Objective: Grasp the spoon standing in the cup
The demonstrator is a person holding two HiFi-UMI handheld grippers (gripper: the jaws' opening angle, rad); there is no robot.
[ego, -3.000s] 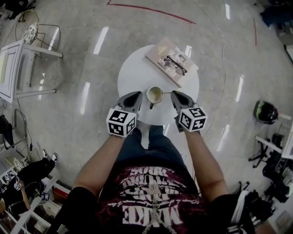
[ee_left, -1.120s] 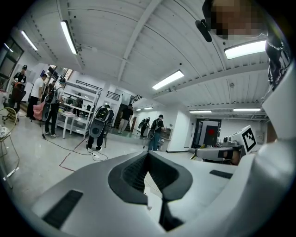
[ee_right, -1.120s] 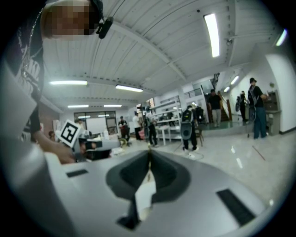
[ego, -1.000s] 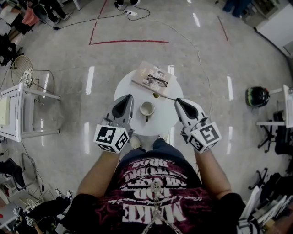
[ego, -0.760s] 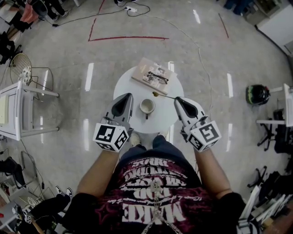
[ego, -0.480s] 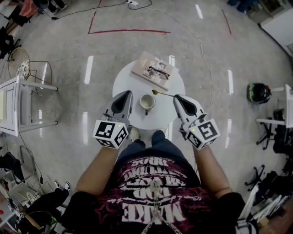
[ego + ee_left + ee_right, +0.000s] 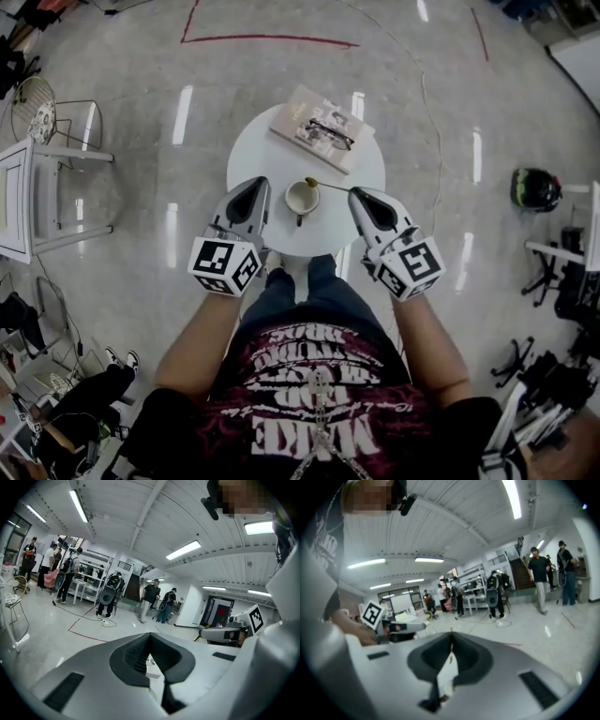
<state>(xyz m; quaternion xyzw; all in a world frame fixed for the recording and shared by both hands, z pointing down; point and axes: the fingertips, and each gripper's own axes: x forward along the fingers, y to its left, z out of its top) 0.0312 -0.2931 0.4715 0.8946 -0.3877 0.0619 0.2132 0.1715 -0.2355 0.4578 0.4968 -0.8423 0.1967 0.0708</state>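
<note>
cup (image 7: 302,197) on table (image 7: 267,155), spoon (image 7: 328,186) in right tool (image 7: 352,193)

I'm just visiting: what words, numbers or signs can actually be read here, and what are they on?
"MAKE": big white letters on the person's T-shirt, upside down in the head view.
T-shirt's other lines: too warped to read.
Book cover: print too small.
Marker cubes: black-and-white patterns, no words.

"MAKE" upside down on person's shirt (image 7: 319,403), other lines illegible
</note>
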